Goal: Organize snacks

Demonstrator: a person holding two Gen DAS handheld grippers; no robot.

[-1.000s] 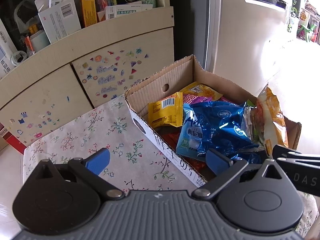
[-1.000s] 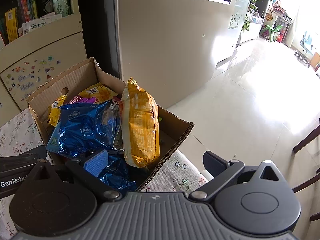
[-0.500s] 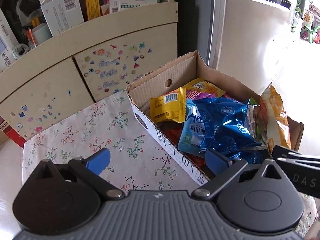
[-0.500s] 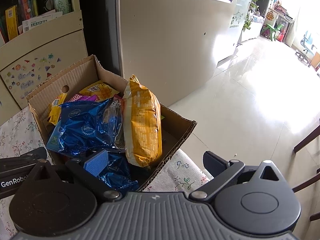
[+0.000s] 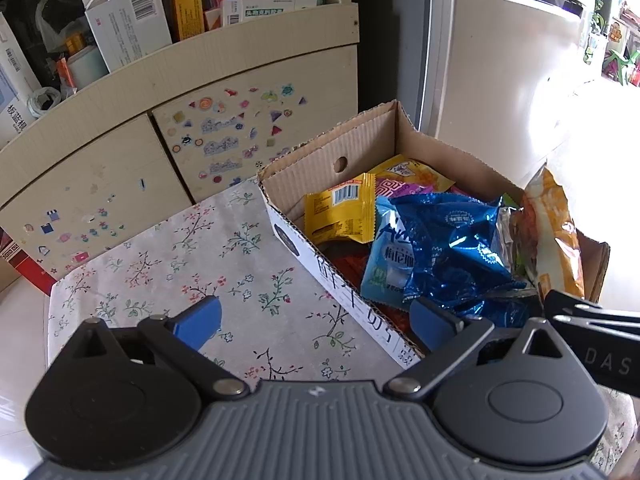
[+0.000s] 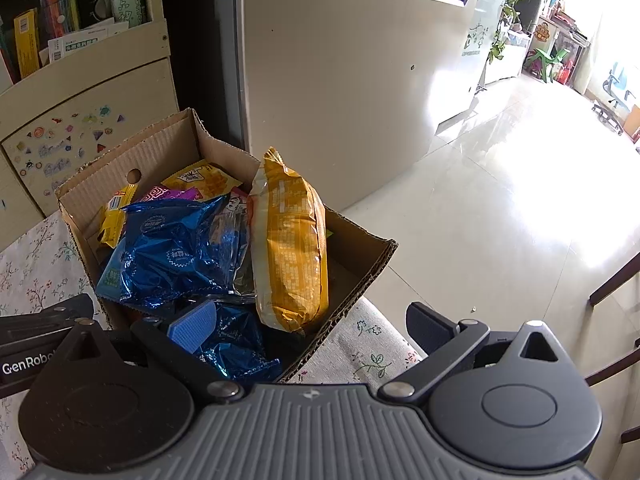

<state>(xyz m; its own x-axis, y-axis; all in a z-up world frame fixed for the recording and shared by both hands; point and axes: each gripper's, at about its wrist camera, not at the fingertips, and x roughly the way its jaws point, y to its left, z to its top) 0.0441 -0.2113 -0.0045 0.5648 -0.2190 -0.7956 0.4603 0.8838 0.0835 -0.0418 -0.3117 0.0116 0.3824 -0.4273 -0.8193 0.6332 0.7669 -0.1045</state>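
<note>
Snacks sit packed in cardboard box (image 5: 316, 162) on floral cloth (image 5: 192, 264): blue bags (image 6: 176, 254) mid-box, orange bag (image 6: 292, 248) upright at box's right wall. Both views pulled back w/ box smaller vs 1 s ago; left gripper (image 5: 316, 320) & right gripper (image 6: 312, 326) spread wide, empty — prob. task wrapping up.

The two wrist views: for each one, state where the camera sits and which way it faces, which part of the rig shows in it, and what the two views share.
Left wrist: sits on the left gripper, looks down over the floral tablecloth to the cardboard box; open fingers show.
Right wrist: sits on the right gripper, looks over the box's right end to the floor; open fingers show.
Shared: box, blue packets, orange bag.
</note>
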